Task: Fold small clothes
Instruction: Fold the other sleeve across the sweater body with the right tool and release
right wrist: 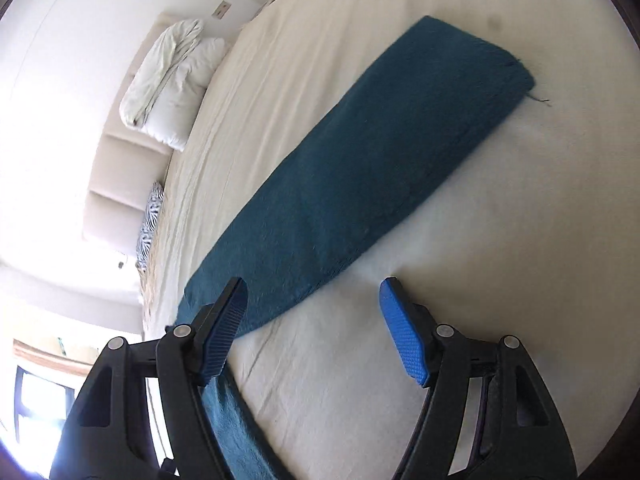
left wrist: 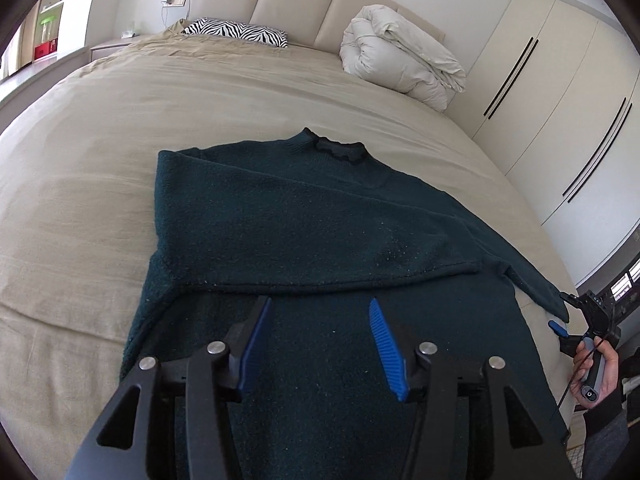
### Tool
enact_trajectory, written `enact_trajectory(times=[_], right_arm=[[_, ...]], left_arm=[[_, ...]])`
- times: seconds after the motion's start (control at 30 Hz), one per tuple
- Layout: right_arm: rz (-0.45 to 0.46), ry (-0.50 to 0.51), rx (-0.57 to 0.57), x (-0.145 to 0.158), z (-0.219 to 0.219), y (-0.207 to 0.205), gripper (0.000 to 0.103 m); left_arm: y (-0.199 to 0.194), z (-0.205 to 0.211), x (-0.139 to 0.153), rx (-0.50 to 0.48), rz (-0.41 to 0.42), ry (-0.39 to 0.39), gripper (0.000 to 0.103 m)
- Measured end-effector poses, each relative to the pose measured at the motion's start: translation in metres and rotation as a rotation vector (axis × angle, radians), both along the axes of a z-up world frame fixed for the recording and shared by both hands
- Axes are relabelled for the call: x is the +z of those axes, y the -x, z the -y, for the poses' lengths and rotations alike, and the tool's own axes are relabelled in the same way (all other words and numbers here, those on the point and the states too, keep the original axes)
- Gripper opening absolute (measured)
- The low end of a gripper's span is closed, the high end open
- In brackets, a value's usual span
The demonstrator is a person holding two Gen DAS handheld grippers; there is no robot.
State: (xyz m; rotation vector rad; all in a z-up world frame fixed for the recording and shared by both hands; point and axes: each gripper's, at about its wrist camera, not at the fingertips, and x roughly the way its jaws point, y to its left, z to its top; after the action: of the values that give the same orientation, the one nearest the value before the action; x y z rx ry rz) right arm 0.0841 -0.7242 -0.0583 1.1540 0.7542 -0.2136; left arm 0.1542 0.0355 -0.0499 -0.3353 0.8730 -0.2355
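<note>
Both of my two blue-padded grippers gape wide, left gripper (left wrist: pixel 318 344) hovering above the one dark teal knitted sweater (left wrist: pixel 304 220) lying on the beige bed (left wrist: pixel 80 184), right gripper (right wrist: pixel 314 328) angled beside its sleeve (right wrist: pixel 360 168).

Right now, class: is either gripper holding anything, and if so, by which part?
Nothing is held. The left gripper hangs open over the dark green sweater; the right gripper is open beside the sweater's outstretched sleeve.
</note>
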Motion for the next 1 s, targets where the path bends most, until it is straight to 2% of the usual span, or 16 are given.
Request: enact_trajectory(times=[0.1, 0.23, 0.27, 0.3, 0.33, 0.4, 0.47, 0.5, 0.6, 0.67, 0.73, 0.8, 0.87, 0.93, 1.0], right_arm=[[0.044, -0.102, -0.099, -0.010, 0.034, 0.005, 0.066], [0.090, -0.153, -0.192, -0.021, 0.067, -0.005, 0.064], [0.092, -0.166, -0.222, -0.024, 0.074, -0.006, 0.054], [0.085, -0.179, -0.253, -0.027, 0.081, -0.007, 0.040], [0.069, -0.187, -0.281, -0.029, 0.092, -0.007, 0.034], [0.040, -0.150, -0.290, -0.024, 0.102, -0.011, 0.026], [0.014, -0.034, -0.223, -0.003, 0.094, -0.027, 0.017], [0.011, 0.034, -0.167, 0.012, 0.084, -0.038, 0.016], [0.059, 0.218, 0.038, 0.061, 0.021, -0.076, 0.015], [0.109, 0.373, 0.222, 0.093, -0.054, -0.103, 0.015], [0.163, 0.519, 0.429, 0.113, -0.145, -0.122, 0.015], [0.189, 0.608, 0.607, 0.115, -0.230, -0.132, 0.015], [0.190, 0.712, 0.749, 0.103, -0.301, -0.132, 0.015], [0.166, 0.796, 0.854, 0.083, -0.356, -0.128, 0.015], [0.124, 0.820, 0.935, 0.057, -0.394, -0.122, 0.015]], left_arm=[[-0.006, 0.008, -0.010, 0.010, -0.040, 0.080, 0.053], [-0.013, 0.019, -0.018, 0.014, -0.064, 0.123, 0.053], [-0.013, 0.021, -0.019, 0.010, -0.067, 0.132, 0.053], [-0.014, 0.022, -0.019, 0.009, -0.070, 0.141, 0.053], [-0.015, 0.022, -0.019, 0.010, -0.073, 0.152, 0.053], [-0.018, 0.018, -0.019, 0.014, -0.079, 0.189, 0.053], [-0.023, 0.012, -0.019, 0.021, -0.080, 0.218, 0.053], [-0.026, 0.009, -0.019, 0.027, -0.079, 0.226, 0.053], [-0.032, 0.000, -0.019, 0.054, -0.078, 0.265, 0.059], [-0.035, -0.005, -0.018, 0.062, -0.081, 0.303, 0.060], [-0.037, -0.010, -0.016, 0.066, -0.076, 0.339, 0.062], [-0.039, -0.014, -0.016, 0.069, -0.075, 0.378, 0.067], [-0.040, -0.018, -0.019, 0.076, -0.086, 0.425, 0.070], [-0.042, -0.021, -0.023, 0.069, -0.103, 0.476, 0.071], [-0.044, -0.022, -0.028, 0.066, -0.124, 0.507, 0.074]])
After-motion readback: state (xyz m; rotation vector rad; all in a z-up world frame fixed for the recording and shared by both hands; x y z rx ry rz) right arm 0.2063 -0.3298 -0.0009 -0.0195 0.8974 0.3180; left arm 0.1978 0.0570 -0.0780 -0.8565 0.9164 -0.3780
